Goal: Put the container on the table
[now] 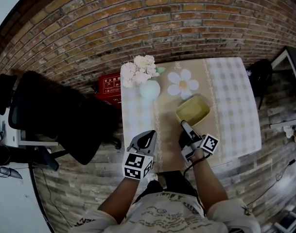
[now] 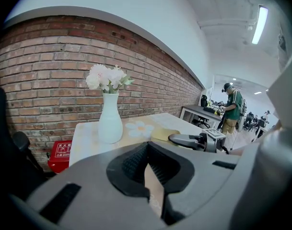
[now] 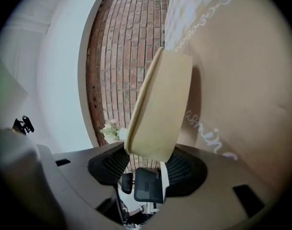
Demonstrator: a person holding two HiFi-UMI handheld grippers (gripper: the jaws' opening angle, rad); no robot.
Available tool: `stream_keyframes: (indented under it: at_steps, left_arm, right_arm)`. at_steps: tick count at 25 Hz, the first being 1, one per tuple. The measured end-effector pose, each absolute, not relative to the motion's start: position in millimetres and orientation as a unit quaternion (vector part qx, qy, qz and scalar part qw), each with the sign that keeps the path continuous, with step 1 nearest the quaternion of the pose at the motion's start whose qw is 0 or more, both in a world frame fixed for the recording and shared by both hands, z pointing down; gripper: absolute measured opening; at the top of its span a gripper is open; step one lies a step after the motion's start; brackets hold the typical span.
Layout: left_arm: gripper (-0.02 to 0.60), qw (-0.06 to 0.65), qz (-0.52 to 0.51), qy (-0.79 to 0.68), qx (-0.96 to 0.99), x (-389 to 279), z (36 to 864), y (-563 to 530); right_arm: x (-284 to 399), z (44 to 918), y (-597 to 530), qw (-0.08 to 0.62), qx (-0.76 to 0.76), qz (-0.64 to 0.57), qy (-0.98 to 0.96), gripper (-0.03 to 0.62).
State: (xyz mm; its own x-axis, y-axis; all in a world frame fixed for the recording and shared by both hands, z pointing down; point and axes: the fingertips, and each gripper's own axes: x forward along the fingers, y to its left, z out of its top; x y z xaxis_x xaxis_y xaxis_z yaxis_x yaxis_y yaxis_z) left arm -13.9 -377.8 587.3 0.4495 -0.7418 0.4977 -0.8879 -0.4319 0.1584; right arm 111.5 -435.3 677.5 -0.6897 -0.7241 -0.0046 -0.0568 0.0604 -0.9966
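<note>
1. Brick wall (image 1: pixel 138 23) backs a small table (image 1: pixel 235 106) under a checked cloth in the head view. A white vase (image 1: pixel 149 89) of flowers and a flower-shaped mat (image 1: pixel 182 83) stand at the far end. The yellow container (image 1: pixel 192 109) sits mid-table, with the right gripper (image 1: pixel 184 124) at its near edge. The left gripper (image 1: pixel 147 136) hangs over the table's near edge, well apart from the container.
2. Left gripper view: the left gripper (image 2: pixel 146 161) has its pads together at the tips with nothing between them. Beyond are the vase (image 2: pixel 110 121) and the container (image 2: pixel 162 134).
3. Right gripper view: the right gripper (image 3: pixel 148 157) is clamped on the container (image 3: pixel 162 109) by its wall, one pad inside and one outside. Its base is right by the cloth (image 3: pixel 251 80); whether it touches, I cannot tell.
4. Judged from this, the placing is nearly done: what remains is settling the base and letting go.
</note>
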Motion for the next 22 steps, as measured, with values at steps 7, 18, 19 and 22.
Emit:
stream_keyframes:
  at_steps: [7, 18, 19, 22]
  left_arm:
    - [0.0, 0.201, 0.18, -0.498, 0.824, -18, 586, -371]
    - [0.0, 0.195, 0.171, -0.496, 0.829, -14, 578, -359]
    - [0.0, 0.195, 0.17, -0.495, 0.83, -14, 577, -359]
    - [0.0, 0.192, 0.169, -0.492, 0.832, -13, 575, -358]
  right_arm:
    - [112, 687, -430, 0.28, -0.303, -0.641, 0.647, 0.259]
    - [104, 704, -396, 0.312, -0.307, -0.712, 0.55, 0.307]
    - [103, 705, -393, 0.312, -0.311, -0.717, 0.54, 0.313]
    - [103, 706, -383, 0.31, -0.331, -0.729, 0.513, 0.33]
